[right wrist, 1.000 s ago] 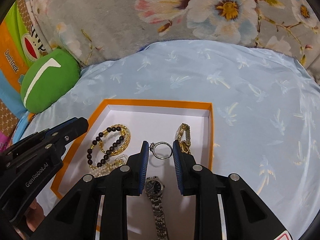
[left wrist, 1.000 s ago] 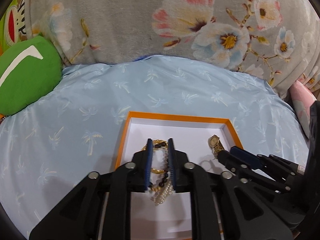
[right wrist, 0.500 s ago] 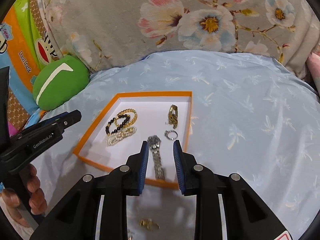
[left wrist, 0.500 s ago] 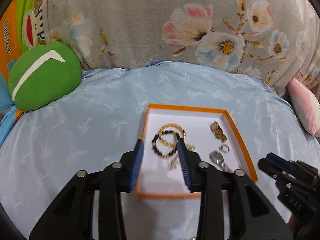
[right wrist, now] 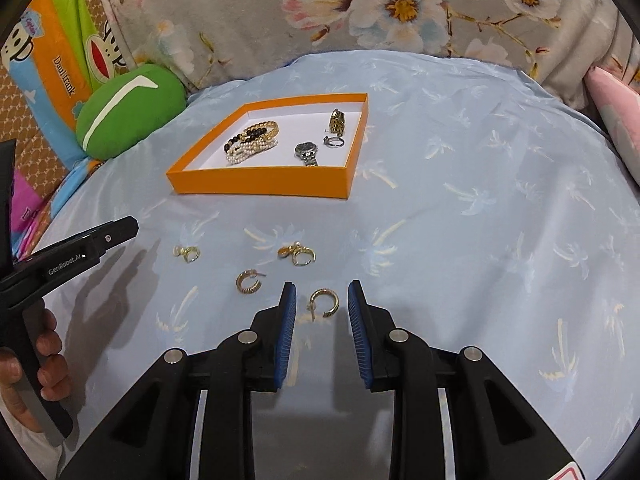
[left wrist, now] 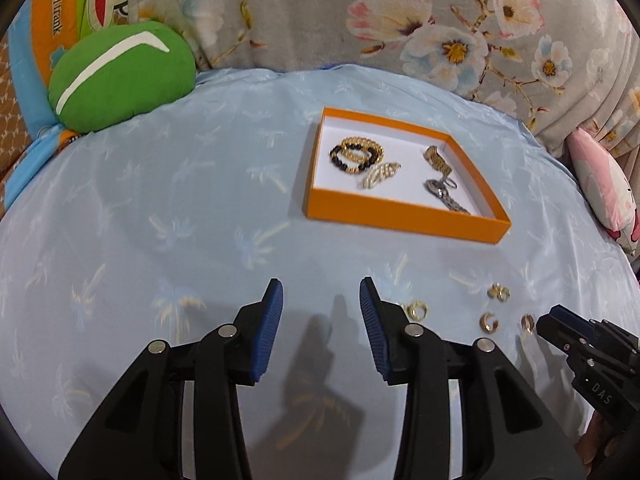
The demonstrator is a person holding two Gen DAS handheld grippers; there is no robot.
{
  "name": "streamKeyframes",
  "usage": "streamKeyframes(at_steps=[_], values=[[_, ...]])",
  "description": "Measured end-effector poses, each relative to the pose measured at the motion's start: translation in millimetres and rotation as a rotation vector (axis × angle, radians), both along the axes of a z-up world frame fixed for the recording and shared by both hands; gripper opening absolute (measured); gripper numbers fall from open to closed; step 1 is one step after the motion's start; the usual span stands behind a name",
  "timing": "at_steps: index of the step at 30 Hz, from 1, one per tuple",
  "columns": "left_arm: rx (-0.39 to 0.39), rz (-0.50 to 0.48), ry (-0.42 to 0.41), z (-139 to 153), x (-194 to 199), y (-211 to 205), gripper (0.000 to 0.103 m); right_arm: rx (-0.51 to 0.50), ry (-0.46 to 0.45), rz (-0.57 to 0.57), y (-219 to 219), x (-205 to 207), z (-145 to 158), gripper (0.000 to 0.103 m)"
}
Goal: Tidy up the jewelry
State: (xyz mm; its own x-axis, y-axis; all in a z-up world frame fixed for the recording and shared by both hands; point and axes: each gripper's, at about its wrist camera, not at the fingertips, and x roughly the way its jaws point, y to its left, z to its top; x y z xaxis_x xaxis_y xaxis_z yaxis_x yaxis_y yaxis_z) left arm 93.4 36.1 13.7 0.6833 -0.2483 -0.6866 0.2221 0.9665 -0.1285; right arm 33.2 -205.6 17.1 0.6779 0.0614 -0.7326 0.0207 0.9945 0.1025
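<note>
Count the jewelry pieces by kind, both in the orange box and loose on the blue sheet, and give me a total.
Beaded bracelets in the orange box, gold bead, black bead, white pearl: 3
Wristwatches, silver metal, gold metal: 2
Silver ring in the box: 1
Small gold pieces loose on the blue sheet, two open hoops, two smaller: 4
Total: 10

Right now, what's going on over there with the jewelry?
A person holds a tool in each hand over the blue bedspread. The orange box already holds bracelets, two watches and a ring. Four gold earrings lie loose in front of it. The right tool is open around one hoop earring without touching it; the left tool is open and empty.
</note>
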Motion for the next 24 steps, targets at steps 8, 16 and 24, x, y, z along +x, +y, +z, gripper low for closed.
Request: streamKeyframes(at_steps=[8,16,24], values=[[-0.004,-0.003,0.015,-9,-9,1,0.042,0.033,0.026,-0.029,-6,1,-7,0.027],[0.005,-0.019,0.015,-10,-8,-2,0.046,0.053,0.049,-0.036,-7,7,-11,0.027],[-0.012,-0.015,0.026,-11,-6,0,0.047,0.036,0.056,-0.053,-2,14,-12,0.027]])
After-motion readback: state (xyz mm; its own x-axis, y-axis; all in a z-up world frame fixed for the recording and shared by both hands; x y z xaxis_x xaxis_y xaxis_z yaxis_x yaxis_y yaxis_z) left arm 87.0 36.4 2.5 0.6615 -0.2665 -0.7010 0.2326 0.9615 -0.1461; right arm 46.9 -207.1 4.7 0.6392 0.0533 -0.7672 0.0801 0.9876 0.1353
